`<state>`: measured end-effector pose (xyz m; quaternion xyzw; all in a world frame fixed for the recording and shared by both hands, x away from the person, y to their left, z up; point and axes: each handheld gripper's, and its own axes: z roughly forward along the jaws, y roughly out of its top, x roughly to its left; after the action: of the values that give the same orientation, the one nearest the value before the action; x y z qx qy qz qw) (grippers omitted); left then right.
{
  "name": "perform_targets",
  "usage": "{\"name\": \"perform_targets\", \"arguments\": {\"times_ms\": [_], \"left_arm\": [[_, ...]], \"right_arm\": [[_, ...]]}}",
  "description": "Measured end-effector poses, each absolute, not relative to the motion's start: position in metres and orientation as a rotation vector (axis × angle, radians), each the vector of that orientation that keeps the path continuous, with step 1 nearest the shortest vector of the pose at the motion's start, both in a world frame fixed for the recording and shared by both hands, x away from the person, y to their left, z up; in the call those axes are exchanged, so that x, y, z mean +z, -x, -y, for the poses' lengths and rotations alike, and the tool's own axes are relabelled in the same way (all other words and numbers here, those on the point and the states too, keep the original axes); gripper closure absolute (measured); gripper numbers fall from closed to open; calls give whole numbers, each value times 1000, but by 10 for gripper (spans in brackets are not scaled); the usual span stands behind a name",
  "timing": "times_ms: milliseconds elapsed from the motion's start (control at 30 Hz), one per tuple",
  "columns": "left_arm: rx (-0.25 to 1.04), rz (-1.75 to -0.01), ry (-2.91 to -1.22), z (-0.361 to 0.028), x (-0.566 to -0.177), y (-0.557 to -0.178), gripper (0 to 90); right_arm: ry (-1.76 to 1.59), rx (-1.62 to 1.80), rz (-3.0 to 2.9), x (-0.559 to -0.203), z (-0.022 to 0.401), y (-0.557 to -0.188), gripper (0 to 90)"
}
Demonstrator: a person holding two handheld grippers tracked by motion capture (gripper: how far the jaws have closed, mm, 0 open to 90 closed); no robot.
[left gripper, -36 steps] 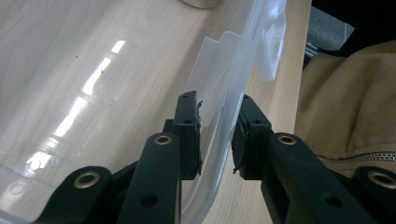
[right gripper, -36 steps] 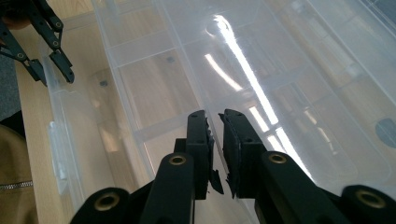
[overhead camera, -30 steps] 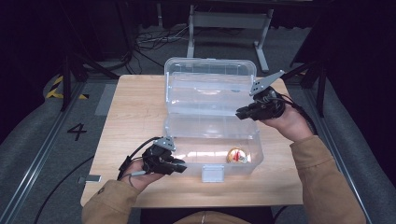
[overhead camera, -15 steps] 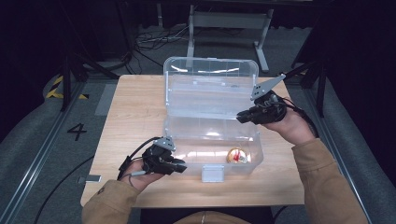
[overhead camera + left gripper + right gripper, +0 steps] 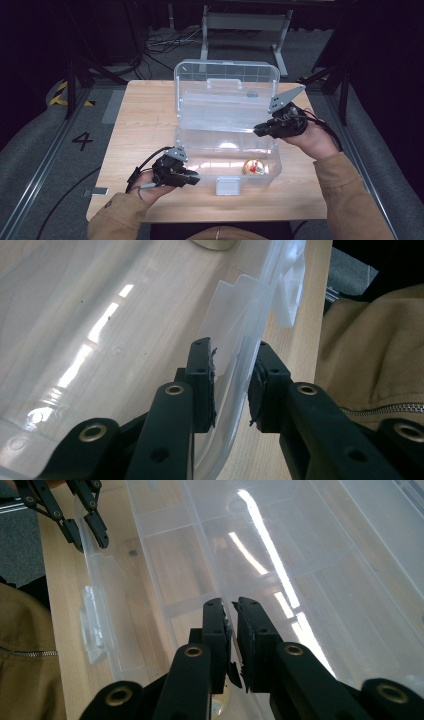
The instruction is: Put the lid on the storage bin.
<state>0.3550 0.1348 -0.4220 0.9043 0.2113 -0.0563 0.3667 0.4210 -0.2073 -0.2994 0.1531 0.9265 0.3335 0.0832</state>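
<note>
At the clear box's (image 5: 227, 160) near-left wall, the left gripper (image 5: 231, 385) clamps its rim; the right gripper (image 5: 261, 131), nearly shut and empty, hovers above the tray (image 5: 225, 107).

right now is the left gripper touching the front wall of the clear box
Touching: in the left gripper view, the left gripper straddles the box wall, inner pad against it.

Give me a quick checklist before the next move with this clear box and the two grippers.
1. Left gripper astride the clear box's front wall: ok, though pad contact cannot tell.
2. Right gripper holding something: not ok, jaws nearly shut with nothing between them.
3. Lid standing open: ok.
4. Small round object inside the box: ok.
5. Front latch unobstructed: ok.
6. Box fully on the table: ok.
</note>
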Motion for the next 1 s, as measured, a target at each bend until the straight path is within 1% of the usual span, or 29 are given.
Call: {"name": "perform_targets", "arguments": {"times_ms": [1000], "left_arm": [[-144, -541, -2315, -135, -422, -355, 742]], "right_arm": [[-395, 1008, -2777, -307, 210, -405, 838]]}}
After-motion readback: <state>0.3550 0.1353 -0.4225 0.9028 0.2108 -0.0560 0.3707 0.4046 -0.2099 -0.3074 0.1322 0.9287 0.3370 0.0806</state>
